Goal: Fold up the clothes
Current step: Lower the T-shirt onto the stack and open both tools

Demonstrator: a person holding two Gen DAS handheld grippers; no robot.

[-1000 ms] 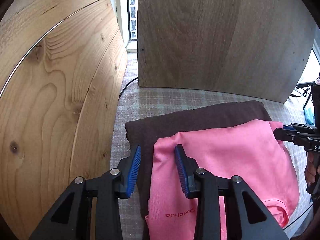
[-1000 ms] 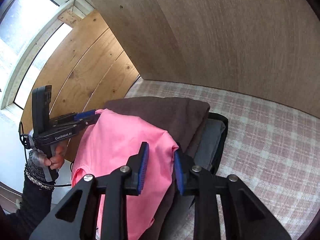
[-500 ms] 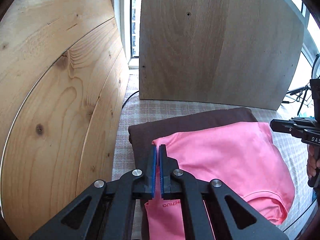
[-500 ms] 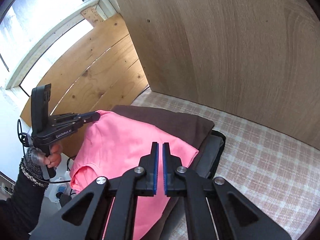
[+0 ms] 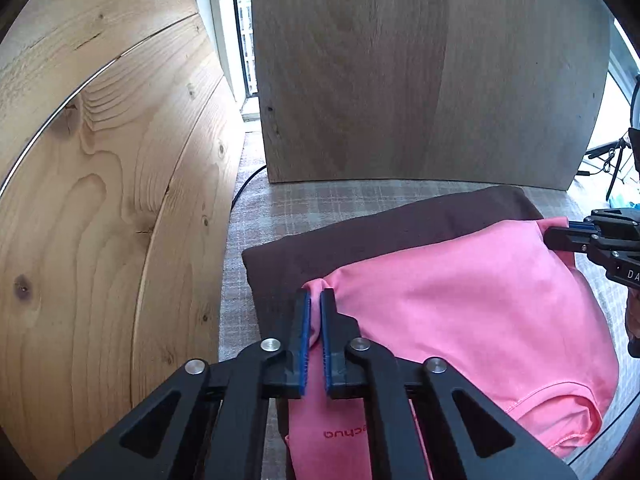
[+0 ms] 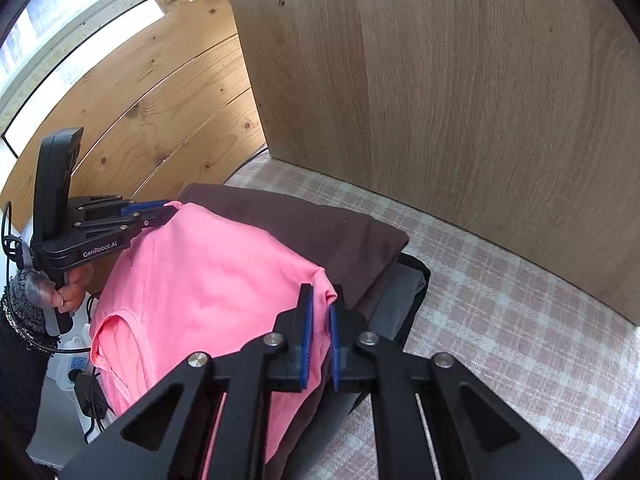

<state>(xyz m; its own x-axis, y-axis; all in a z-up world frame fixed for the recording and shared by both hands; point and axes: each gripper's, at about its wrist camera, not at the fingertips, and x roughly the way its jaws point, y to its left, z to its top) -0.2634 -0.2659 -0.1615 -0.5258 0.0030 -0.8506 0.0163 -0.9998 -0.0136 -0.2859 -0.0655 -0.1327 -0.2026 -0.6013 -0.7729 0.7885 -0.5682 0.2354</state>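
Pink shirt (image 5: 460,312) lies on the brown stack (image 5: 360,236); my left gripper (image 5: 315,336) and right gripper (image 6: 320,340) each pinch a corner. Mid-fold, I judge; next, move both corners together.

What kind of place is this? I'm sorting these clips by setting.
Probably a home corner by a window: a plaid-covered surface walled by wooden boards, with a window behind. Folded clothes are stacked there, a pink shirt on a dark brown garment.
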